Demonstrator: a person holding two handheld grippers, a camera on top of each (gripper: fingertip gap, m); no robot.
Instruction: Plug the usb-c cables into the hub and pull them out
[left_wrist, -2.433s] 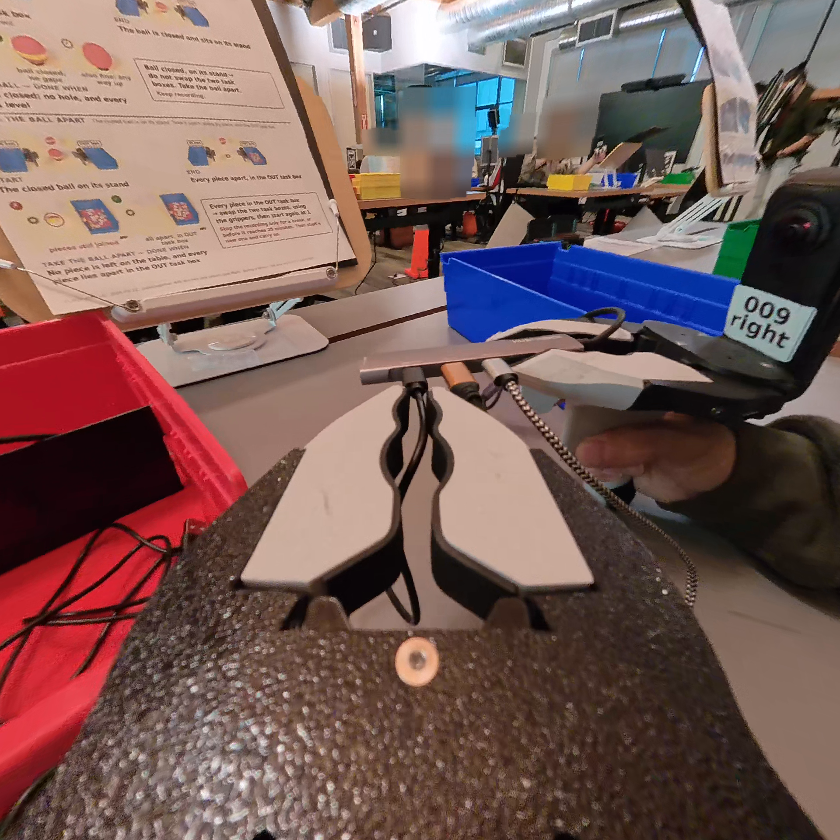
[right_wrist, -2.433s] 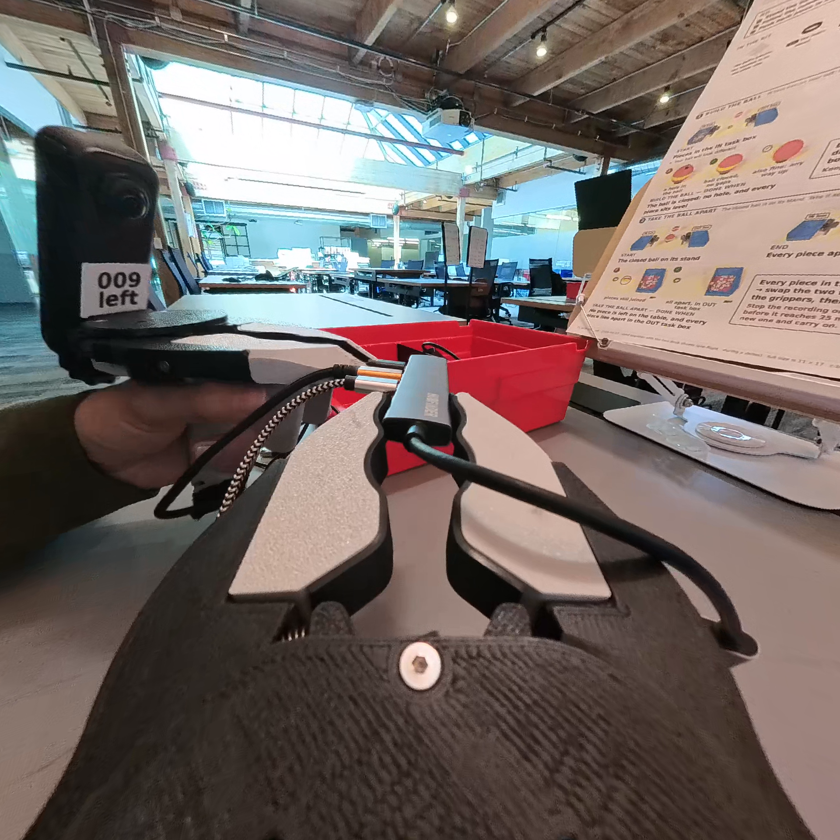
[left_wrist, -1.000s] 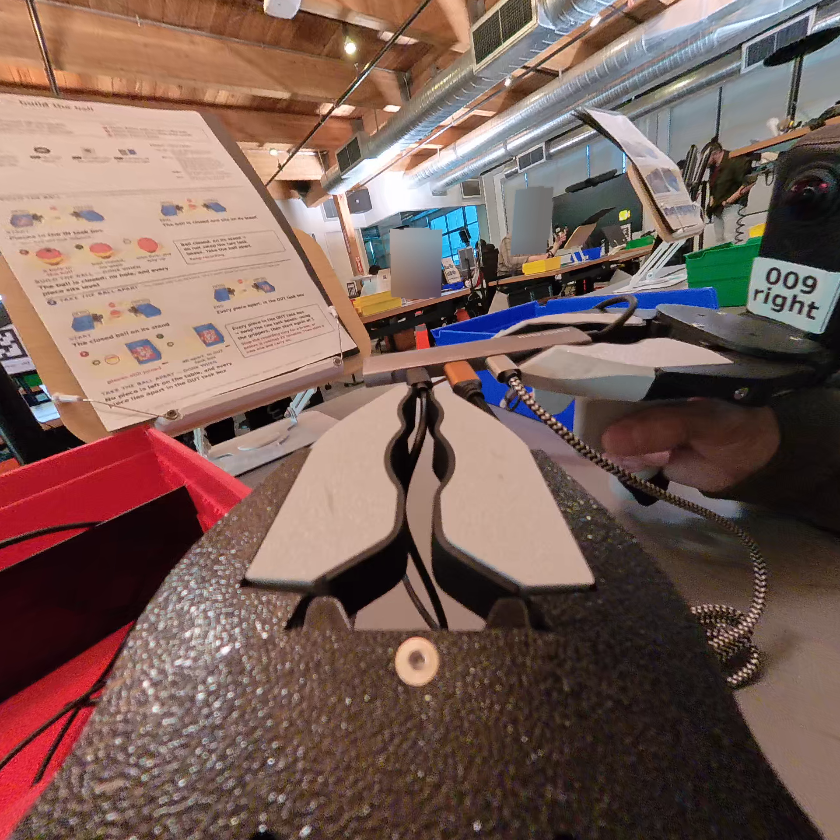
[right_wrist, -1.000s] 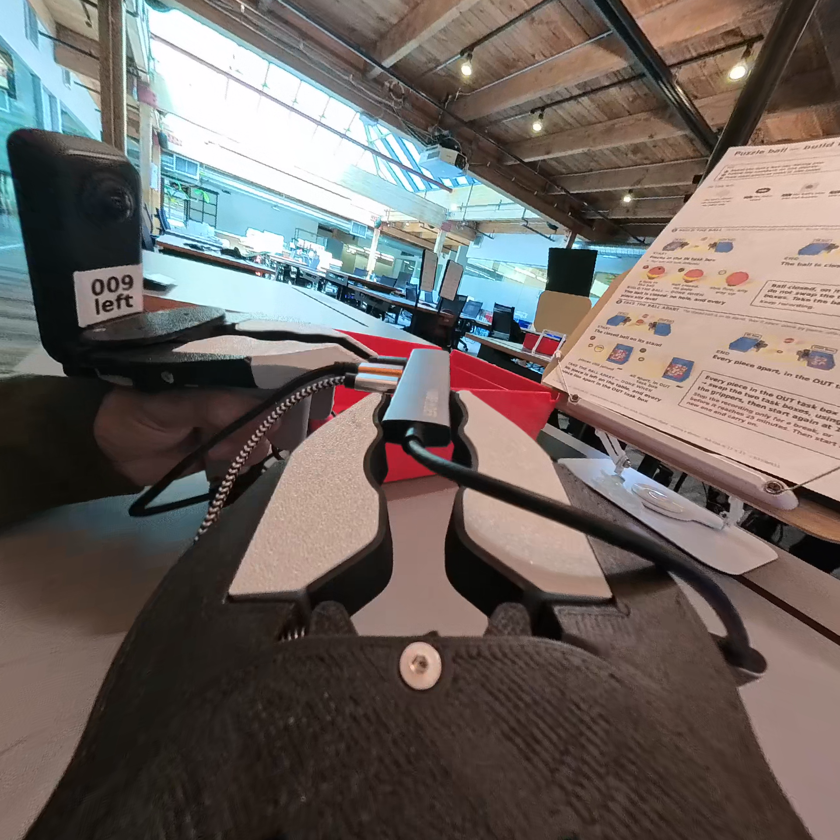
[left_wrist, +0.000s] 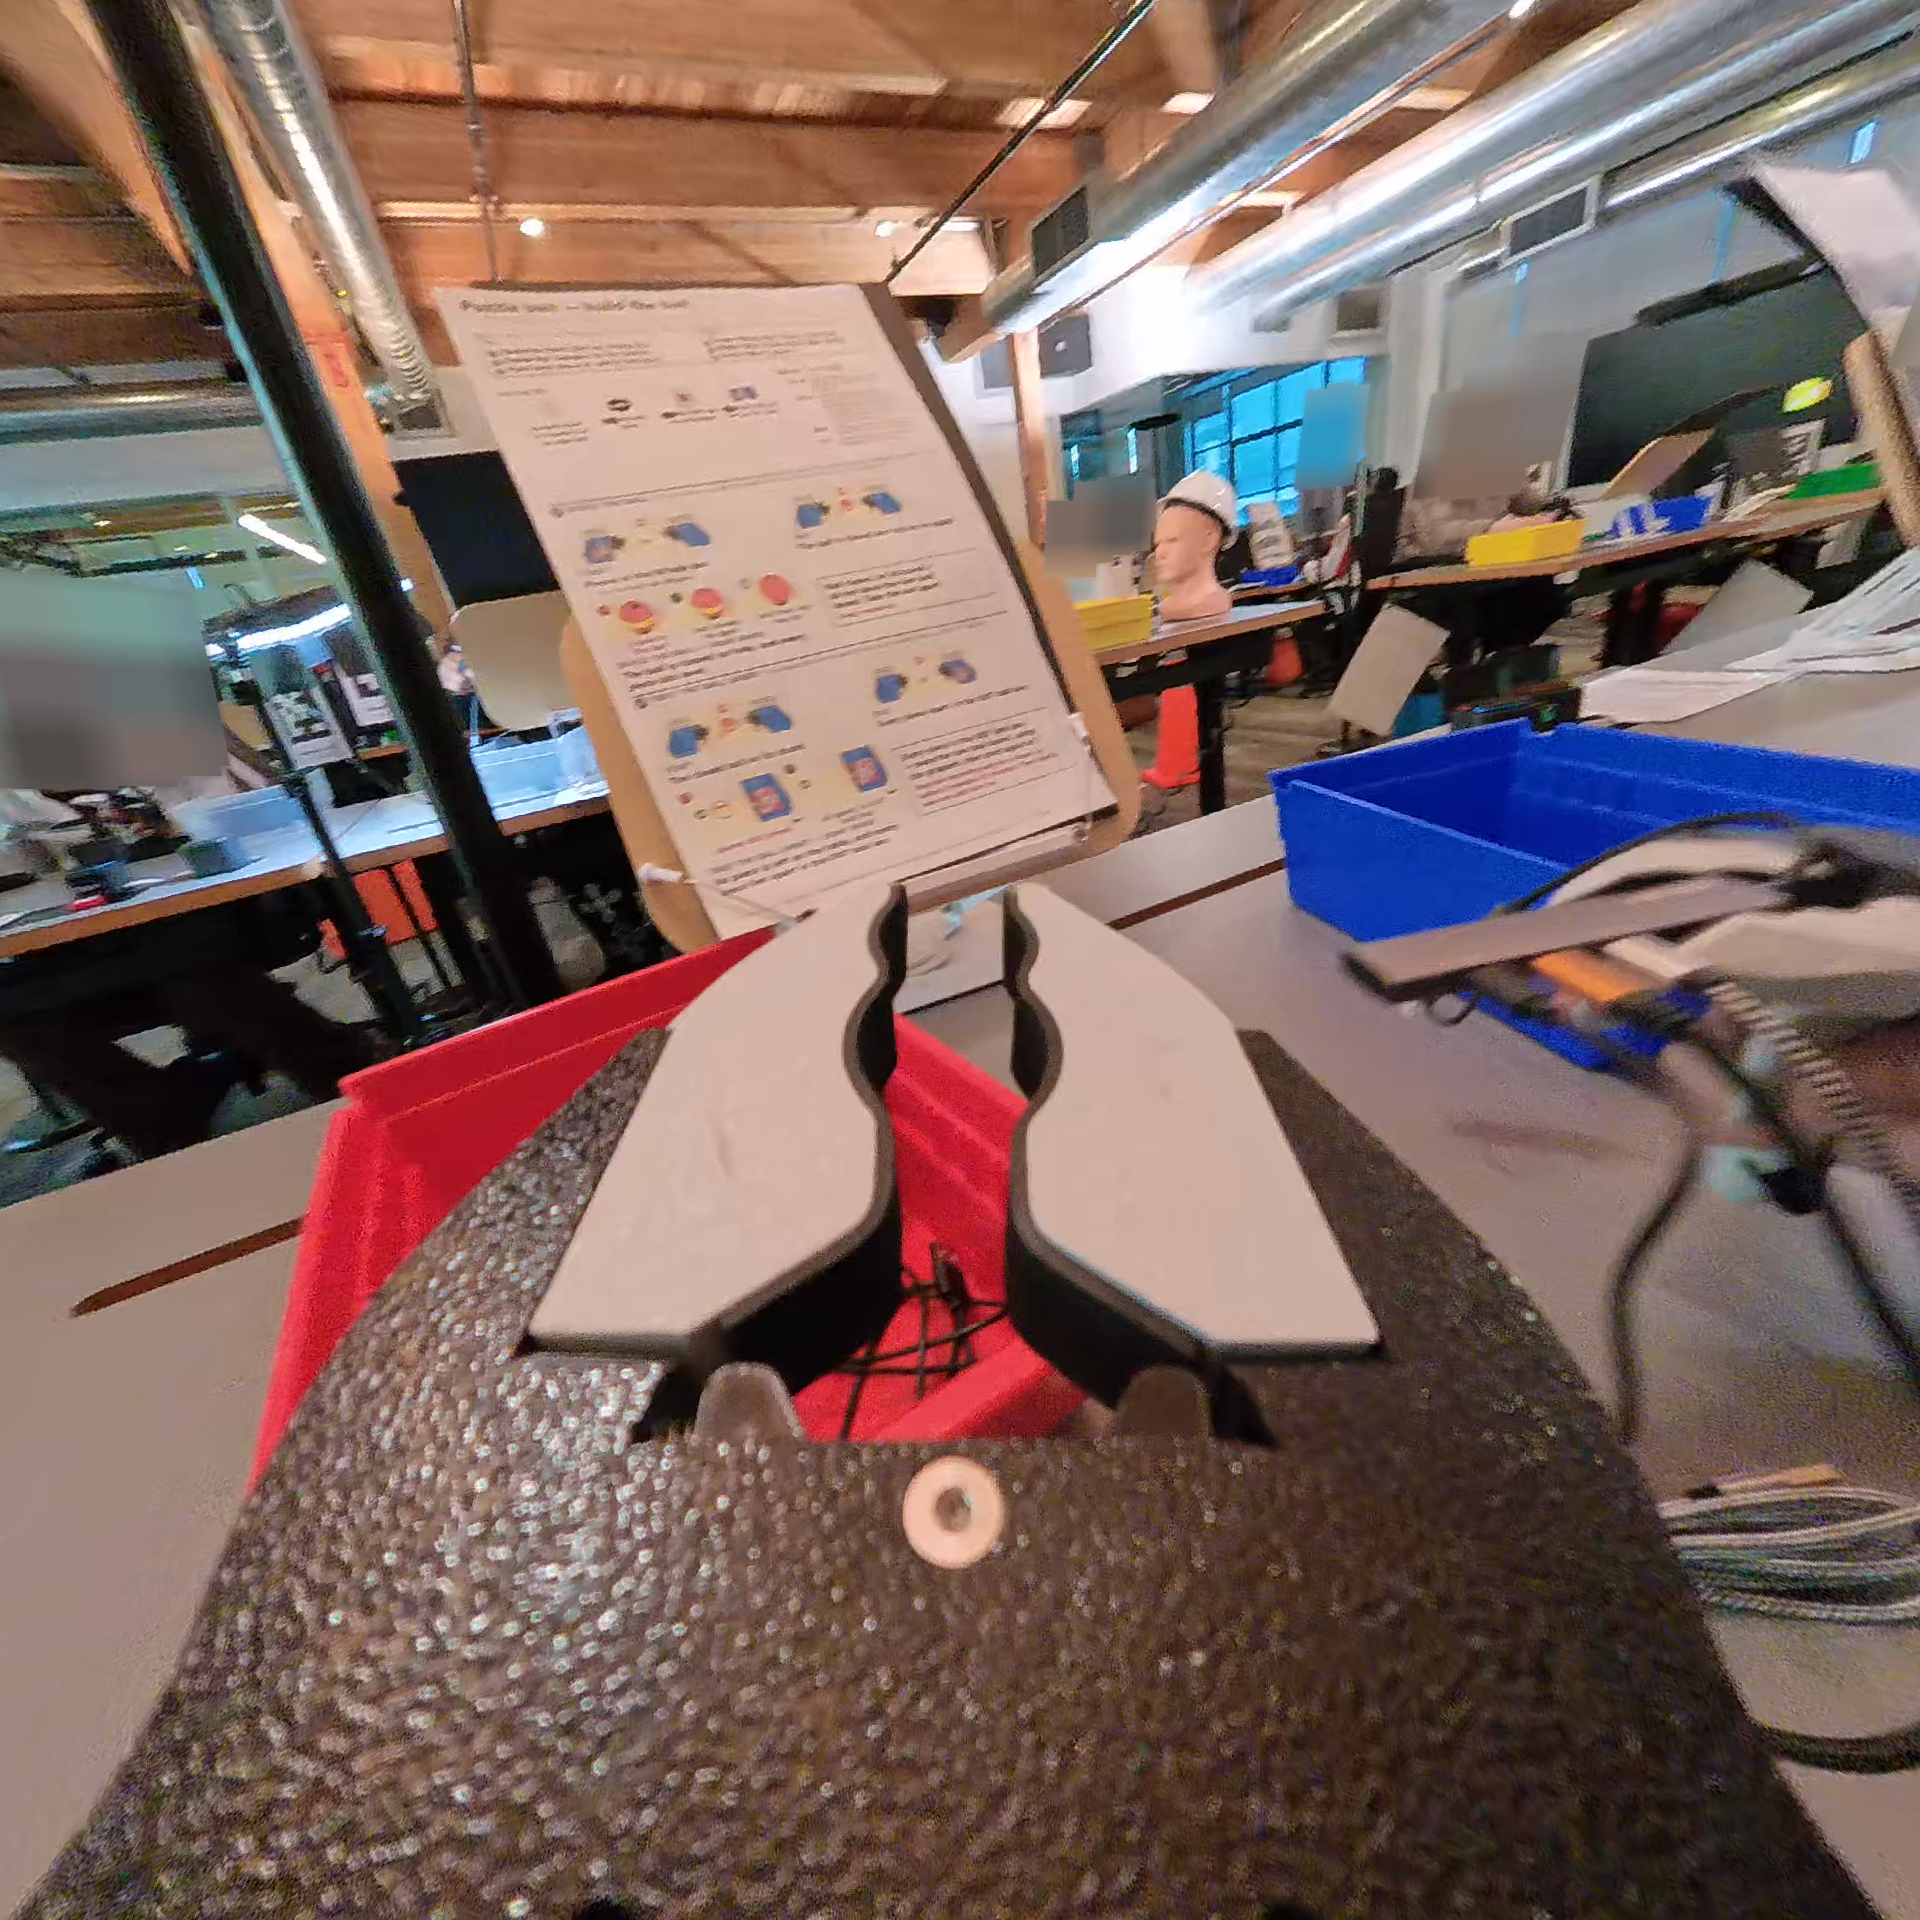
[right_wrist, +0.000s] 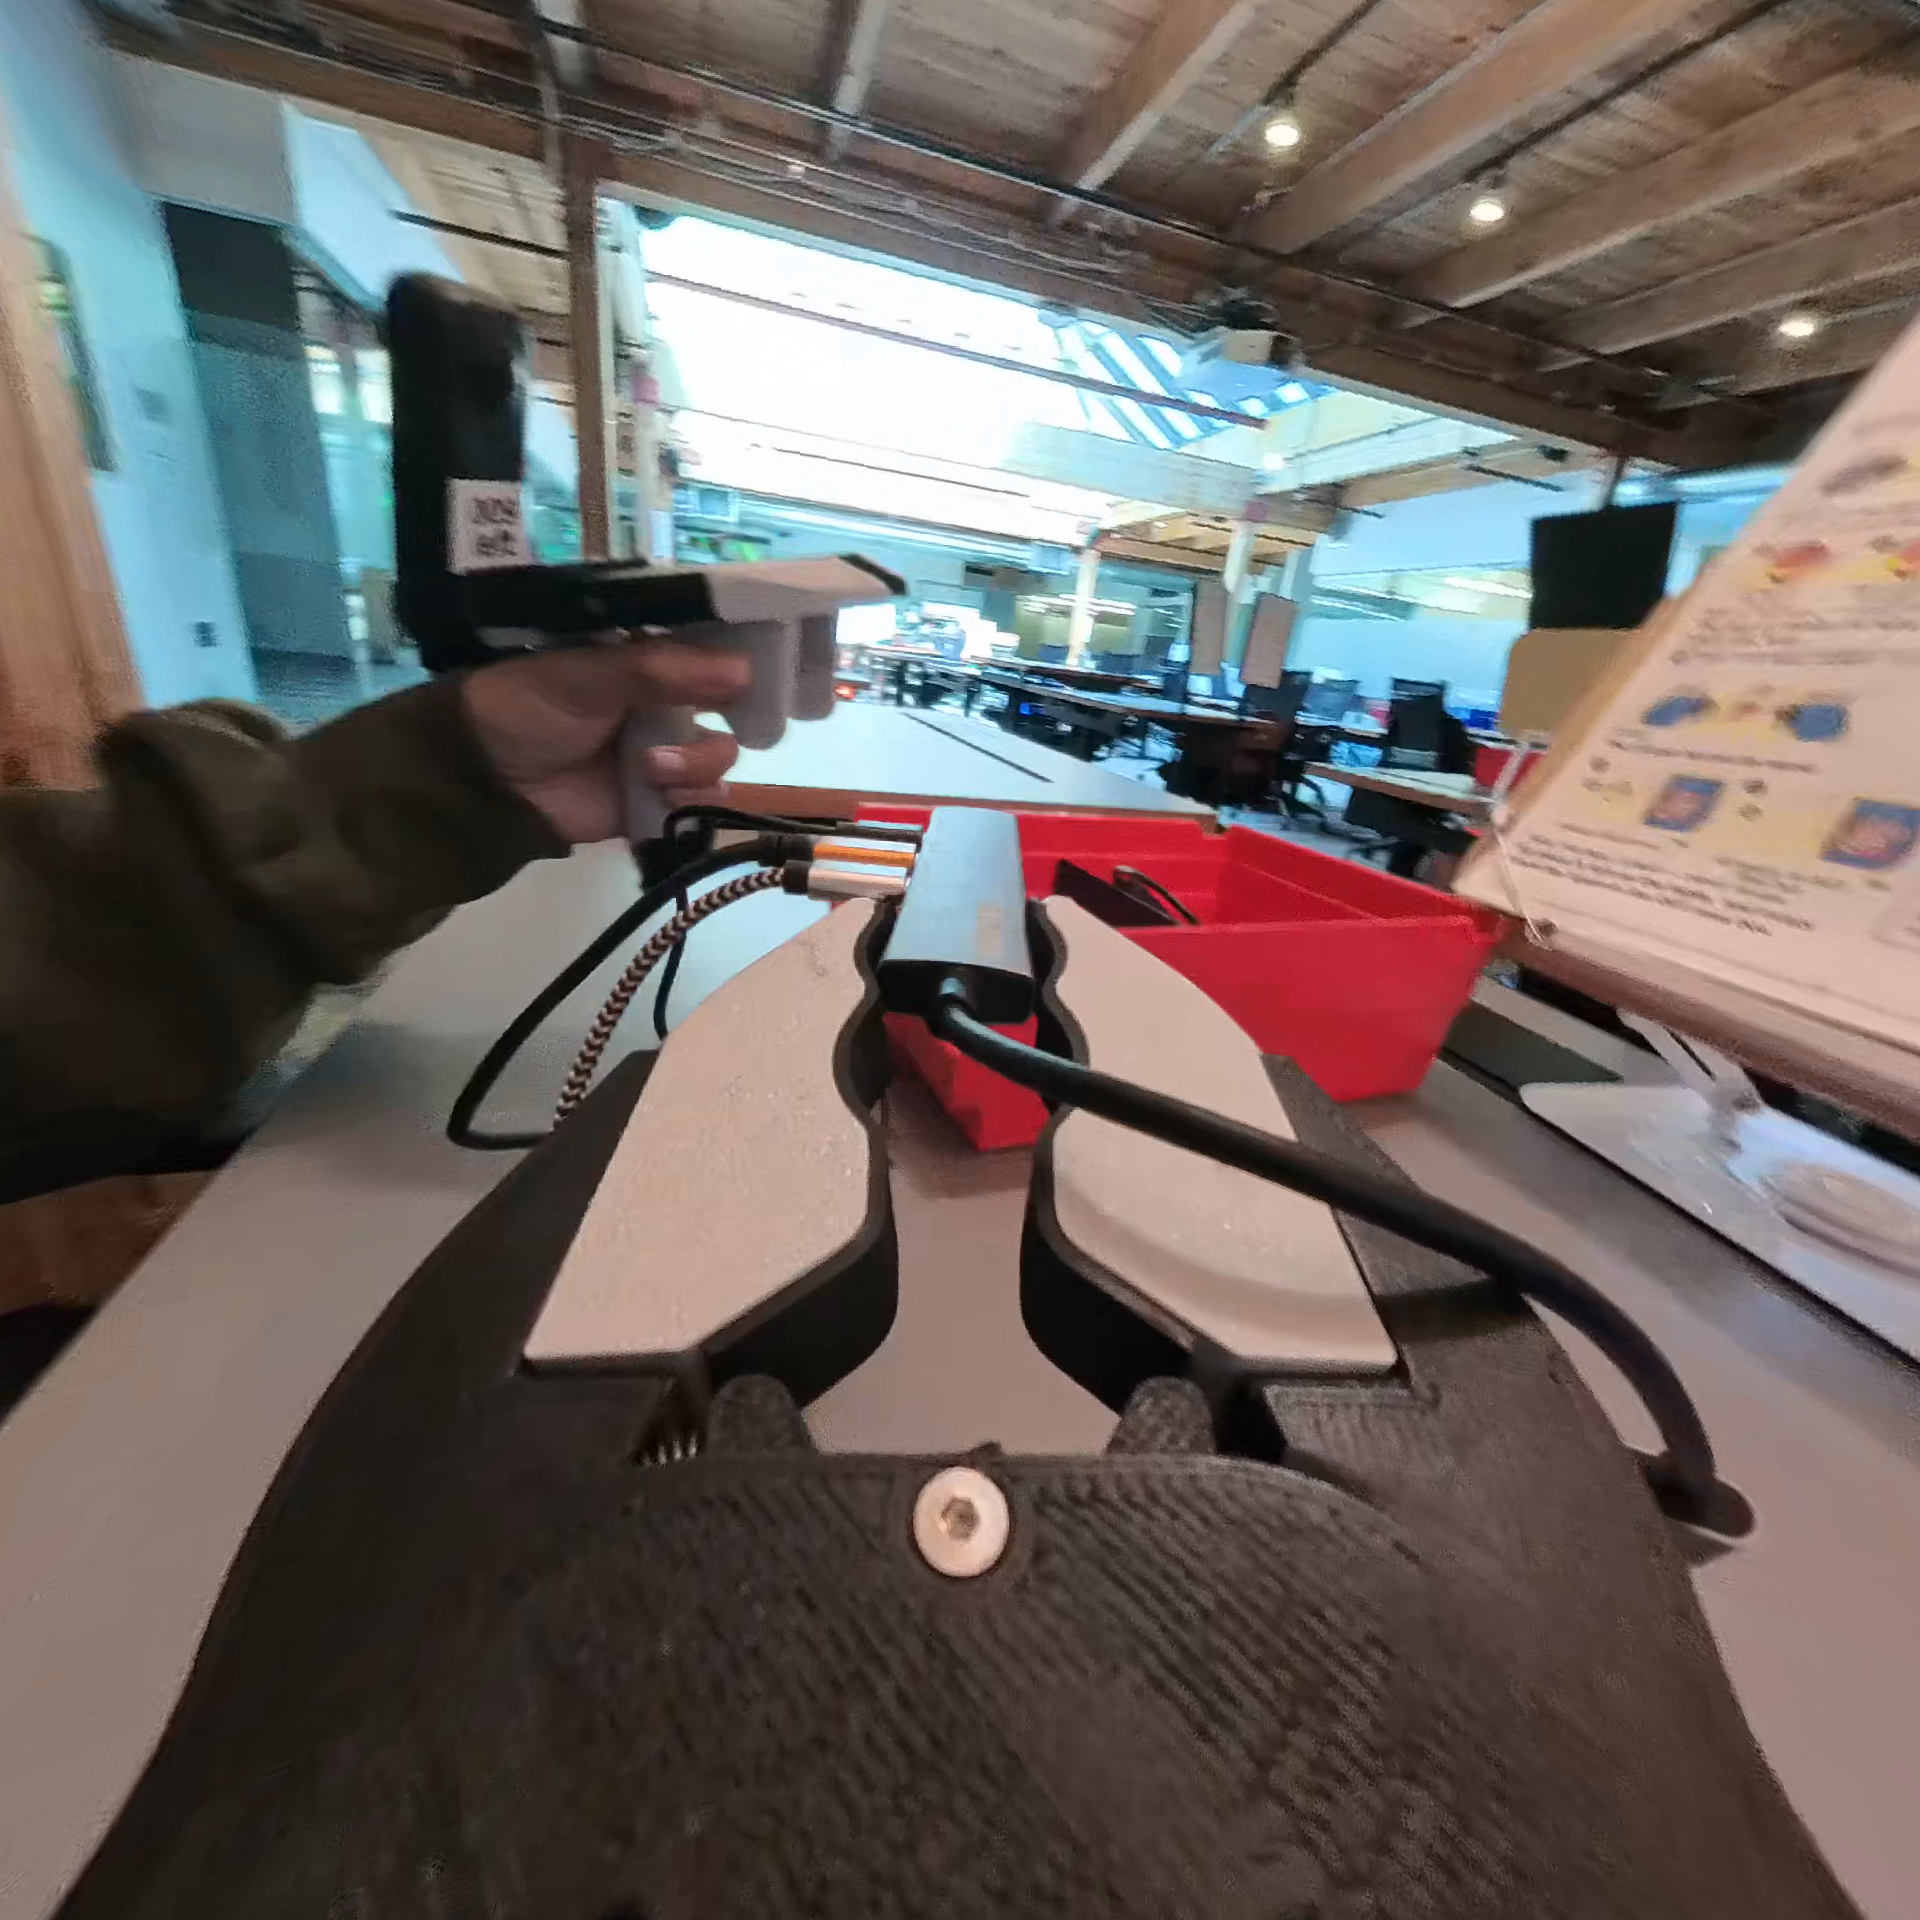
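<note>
My right gripper (right_wrist: 956, 920) is shut on the dark grey hub (right_wrist: 961, 894) and holds it above the table. Three cables sit plugged in its left side: a black one (right_wrist: 623, 935), one with an orange connector (right_wrist: 862, 854) and a braided one (right_wrist: 644, 956). The hub's own black lead (right_wrist: 1247, 1143) trails back over my right finger. My left gripper (left_wrist: 951, 914) is open and empty over the red bin (left_wrist: 416, 1122). In the right wrist view it (right_wrist: 821, 582) hangs up and left of the hub, apart from it. The hub (left_wrist: 1538, 940) shows blurred at the right of the left wrist view.
A red bin (right_wrist: 1299, 935) holding thin black cables stands just beyond the hub. A blue bin (left_wrist: 1455, 831) stands at the back right. An instruction sheet on a stand (left_wrist: 779, 603) rises behind the red bin. A coiled cable (left_wrist: 1808, 1548) lies on the grey table at the right. Across from one pair of fingers to the other is roughly 20 centimeters.
My left gripper has let go of the black cable, opened, and drawn back up and left, away from the hub. The right gripper still holds the hub with the cables plugged in.
</note>
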